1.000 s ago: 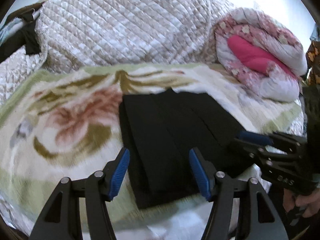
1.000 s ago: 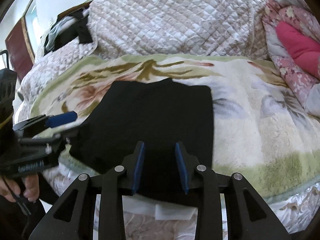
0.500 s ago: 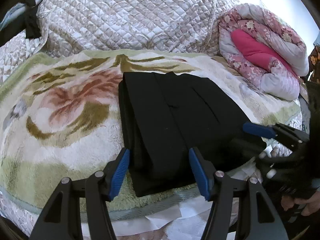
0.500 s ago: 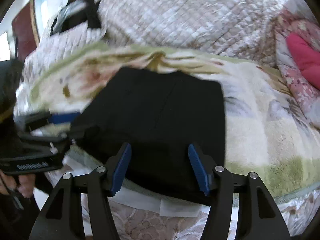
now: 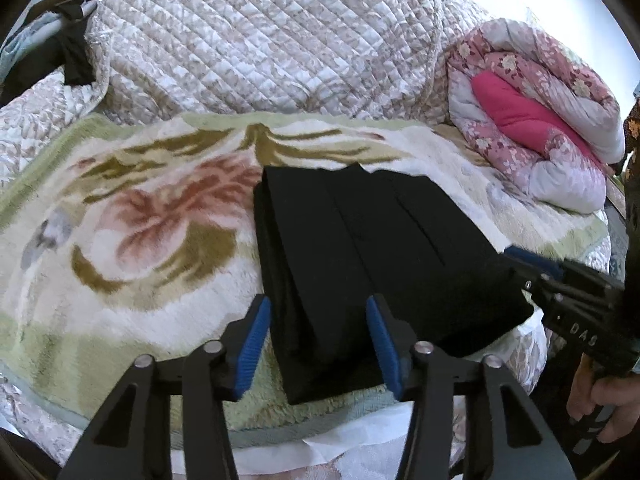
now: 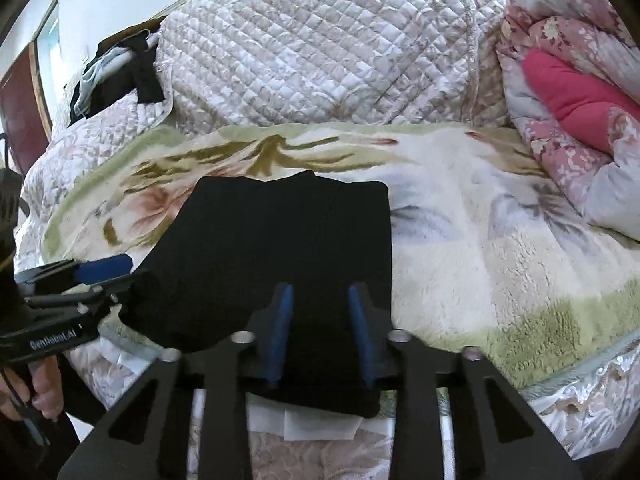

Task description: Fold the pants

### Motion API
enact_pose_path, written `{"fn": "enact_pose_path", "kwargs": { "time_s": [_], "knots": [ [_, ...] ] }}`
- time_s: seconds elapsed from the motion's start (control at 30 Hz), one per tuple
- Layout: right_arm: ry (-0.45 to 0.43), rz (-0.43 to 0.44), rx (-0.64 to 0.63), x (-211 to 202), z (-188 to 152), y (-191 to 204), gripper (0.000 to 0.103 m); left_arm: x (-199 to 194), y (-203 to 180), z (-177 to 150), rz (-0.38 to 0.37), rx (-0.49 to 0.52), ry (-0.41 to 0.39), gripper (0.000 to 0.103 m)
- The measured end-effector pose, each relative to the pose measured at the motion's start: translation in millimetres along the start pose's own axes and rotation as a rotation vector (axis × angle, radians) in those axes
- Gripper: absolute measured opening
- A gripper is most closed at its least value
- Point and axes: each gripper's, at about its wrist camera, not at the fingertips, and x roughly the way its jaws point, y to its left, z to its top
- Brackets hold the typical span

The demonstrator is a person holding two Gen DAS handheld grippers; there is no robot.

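The black pants [image 5: 360, 248] lie folded in a flat stack on the floral fleece blanket [image 5: 132, 232] at the bed's near edge; they also show in the right wrist view [image 6: 280, 240]. My left gripper [image 5: 318, 336] is open, its blue pads either side of the stack's near left corner, just above it. My right gripper [image 6: 320, 328] is open with a narrower gap, over the near right part of the stack. Each gripper shows in the other's view: the right one [image 5: 560, 280] and the left one [image 6: 80, 276].
A quilted cover [image 5: 260, 48] is heaped behind the blanket. A rolled pink floral duvet [image 5: 540, 120] lies at the right. Dark clothes [image 6: 116, 72] hang at the far left. White paper [image 6: 320, 424] sticks out under the blanket's near edge.
The right gripper opened wide half a second ago and has now narrowed again. The left gripper stayed open and shifted slightly over the stack's near corner. The pants lie unchanged.
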Motion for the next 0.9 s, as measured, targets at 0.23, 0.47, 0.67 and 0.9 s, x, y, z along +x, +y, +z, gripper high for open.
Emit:
{"fn": "enact_pose_path", "kwargs": {
  "time_s": [0.23, 0.47, 0.67, 0.9],
  "knots": [
    [0.001, 0.001, 0.023, 6.3, 3.4, -0.6, 0.024, -3.0, -6.9, 11.4, -0.034, -0.012, -0.029, 0.04],
    [0.06, 0.003, 0.018, 21.2, 0.2, 1.7, 0.024, 14.3, -20.7, 8.5, -0.051, 0.016, 0.022, 0.037],
    [0.055, -0.004, 0.044, 17.5, -0.4, -6.3, 0.024, 16.0, -20.3, 3.2, -0.043, 0.032, 0.019, 0.036],
    [0.056, -0.031, 0.063, 16.5, -1.8, -12.9, 0.021, 15.7, -17.1, 1.6, -0.042, 0.04, 0.008, 0.033]
  ]
}}
